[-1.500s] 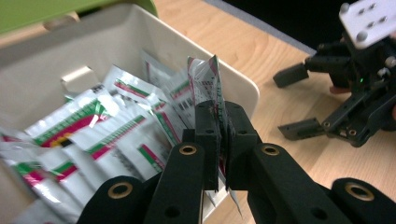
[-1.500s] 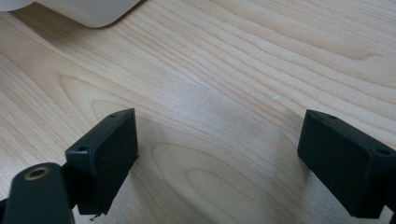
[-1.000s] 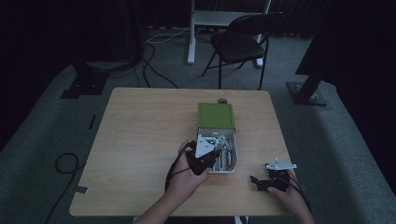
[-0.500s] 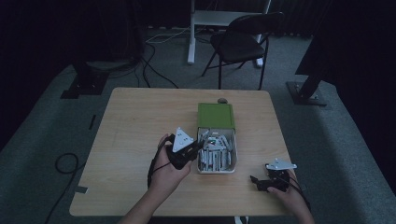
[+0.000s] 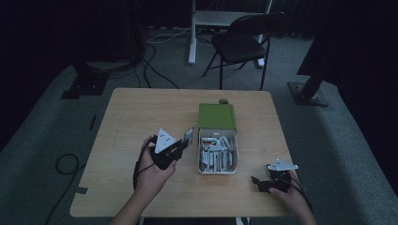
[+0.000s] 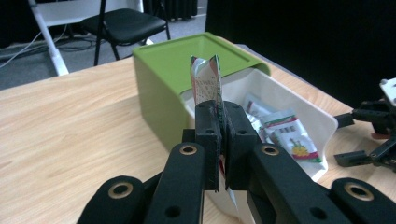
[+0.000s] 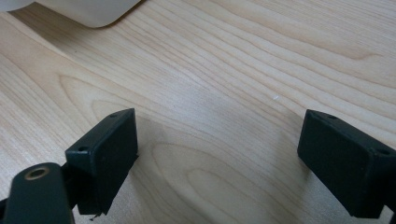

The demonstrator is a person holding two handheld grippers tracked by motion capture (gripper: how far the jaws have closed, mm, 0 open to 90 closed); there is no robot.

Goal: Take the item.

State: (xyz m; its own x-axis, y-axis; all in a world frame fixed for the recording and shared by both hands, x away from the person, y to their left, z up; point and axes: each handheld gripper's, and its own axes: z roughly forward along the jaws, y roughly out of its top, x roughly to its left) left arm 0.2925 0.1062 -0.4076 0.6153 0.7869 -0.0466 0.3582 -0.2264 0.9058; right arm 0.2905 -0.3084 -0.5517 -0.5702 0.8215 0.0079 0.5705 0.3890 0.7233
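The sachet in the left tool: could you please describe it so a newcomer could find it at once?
On the wooden table, left of the white tray under the green box, the left tool is shut on one sachet. Unlike the loose sachets in the tray, it stands upright between black jaws.

Green box [image 6: 177,70], white tray [image 6: 299,112] — red-and-green printed white sachet [image 6: 206,84].

The high view is dim and underexposed, the room beyond the bench [image 5: 141,117] nearly black. Both gripper views are brighter and evenly lit. The near jaws look soft-focused, casting faint, diffuse shadows on the wood.
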